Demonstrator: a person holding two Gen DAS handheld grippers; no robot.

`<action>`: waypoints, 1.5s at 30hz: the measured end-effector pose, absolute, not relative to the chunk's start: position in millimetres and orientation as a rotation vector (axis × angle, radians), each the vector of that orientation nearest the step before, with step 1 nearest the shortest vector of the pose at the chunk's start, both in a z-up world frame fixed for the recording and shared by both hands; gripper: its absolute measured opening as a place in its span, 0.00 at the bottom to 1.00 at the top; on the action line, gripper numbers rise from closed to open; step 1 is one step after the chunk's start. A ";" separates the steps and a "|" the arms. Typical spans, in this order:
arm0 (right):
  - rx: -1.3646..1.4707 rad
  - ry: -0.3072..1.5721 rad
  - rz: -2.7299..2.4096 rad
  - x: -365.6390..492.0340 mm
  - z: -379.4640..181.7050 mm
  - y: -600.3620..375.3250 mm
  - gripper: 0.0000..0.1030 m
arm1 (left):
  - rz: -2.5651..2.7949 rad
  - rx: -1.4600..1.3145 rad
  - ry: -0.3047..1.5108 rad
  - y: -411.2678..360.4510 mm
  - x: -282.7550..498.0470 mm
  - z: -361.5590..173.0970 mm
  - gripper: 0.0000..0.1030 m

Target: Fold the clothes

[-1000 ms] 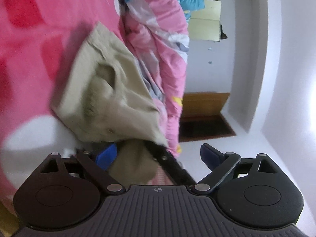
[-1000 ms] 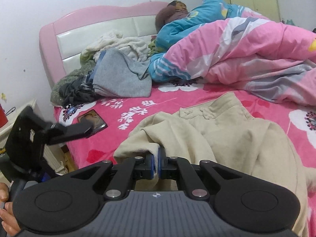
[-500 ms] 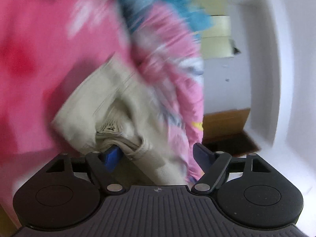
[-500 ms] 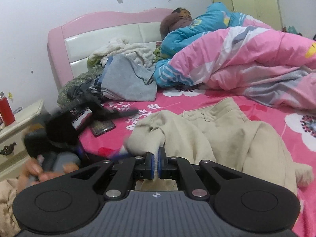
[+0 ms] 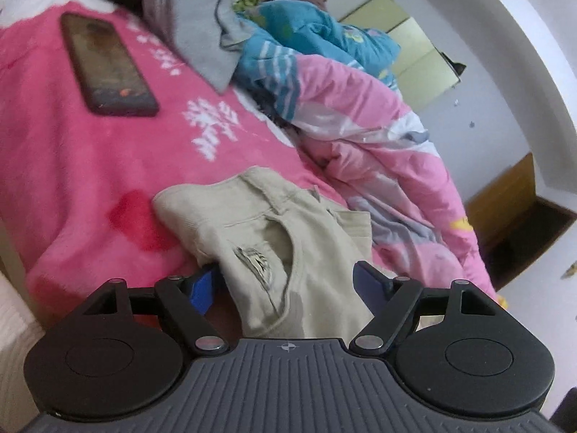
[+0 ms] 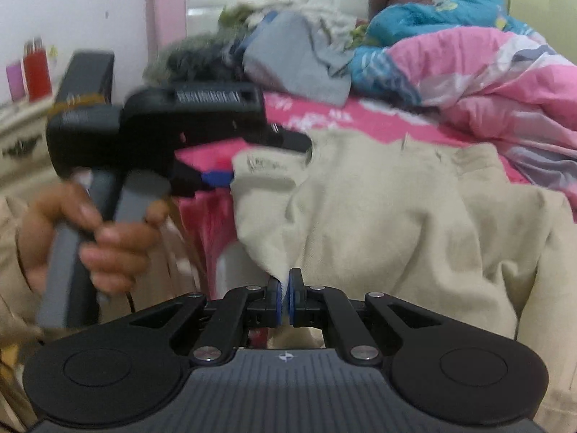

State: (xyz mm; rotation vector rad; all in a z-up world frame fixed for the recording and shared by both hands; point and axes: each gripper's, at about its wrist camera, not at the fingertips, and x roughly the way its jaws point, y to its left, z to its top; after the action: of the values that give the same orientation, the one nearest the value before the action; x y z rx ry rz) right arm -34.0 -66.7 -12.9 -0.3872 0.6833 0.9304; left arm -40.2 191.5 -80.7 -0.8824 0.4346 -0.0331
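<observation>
A pink floral bedsheet covers the bed, open on the left, with a rumpled pink quilt crowding the far right. The beige trousers lie at the near edge, now drawn flatter than a second ago. A dark phone rests far left. The left gripper, swung round since, gapes wide around the waistband; the right gripper stays clamped on a fabric corner. No writing is legible.

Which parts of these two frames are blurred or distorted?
Left wrist view: mostly sharp, fisheye bends the walls, beige trousers and phone clear. Right wrist view: left gripper and hand smeared by motion; right gripper crisp.
</observation>
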 end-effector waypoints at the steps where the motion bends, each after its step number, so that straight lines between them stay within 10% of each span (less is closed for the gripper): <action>1: -0.393 0.693 0.930 -33.4 -14.8 -67.1 0.06 | -0.035 -0.893 0.436 193.5 -38.7 -81.8 0.73; 12: 0.020 0.631 1.028 58.2 73.6 -155.2 0.60 | -0.040 -0.779 0.390 205.7 -26.9 -74.0 0.32; 16: 0.081 0.710 0.845 147.3 68.4 -164.5 0.64 | -0.029 -0.706 0.373 208.3 -20.9 -68.1 0.13; 31: 0.112 1.185 0.837 311.3 -46.0 -144.5 0.62 | -0.084 -0.678 0.357 218.8 -12.4 -81.1 0.09; 36: -0.008 1.119 0.710 296.1 -32.9 -132.9 0.23 | -0.077 -0.675 0.337 218.5 -13.0 -84.2 0.08; 45: -0.331 0.660 0.544 212.9 61.3 -108.0 0.08 | -0.034 -0.572 0.251 205.9 -29.3 -63.4 0.05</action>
State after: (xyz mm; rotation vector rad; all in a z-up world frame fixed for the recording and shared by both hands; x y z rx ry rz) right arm 212.9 -108.0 61.3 -0.3311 0.6600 0.5439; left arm -29.3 205.9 -63.4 -0.5722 0.2506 -0.0338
